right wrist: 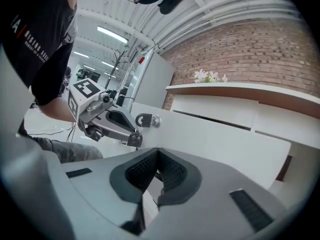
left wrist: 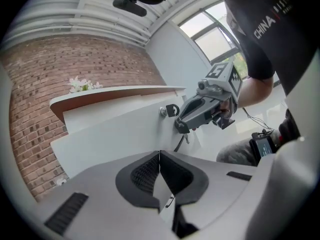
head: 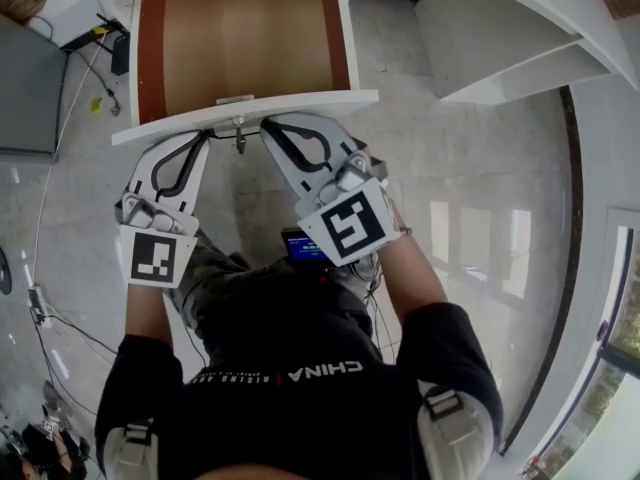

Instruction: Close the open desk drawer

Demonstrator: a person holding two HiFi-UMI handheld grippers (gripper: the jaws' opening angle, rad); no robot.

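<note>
The drawer (head: pixel 300 101) stands pulled far out of the desk (head: pixel 520 28). The left gripper (head: pixel 197 140) and right gripper (head: pixel 272 128) have their jaws pressed together on nothing, with tips near the drawer's front edge either side of the key (head: pixel 239 136). The approach looks finished; next should come a level, even push inward

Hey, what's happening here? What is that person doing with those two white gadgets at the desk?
A person holds a gripper in each hand, facing a desk drawer that stands pulled open and looks empty. The left gripper and right gripper both have their jaws shut on nothing. Their tips are close up at the drawer's white front, either side of a key in its lock. The drawer is not yet pushed in.
</note>
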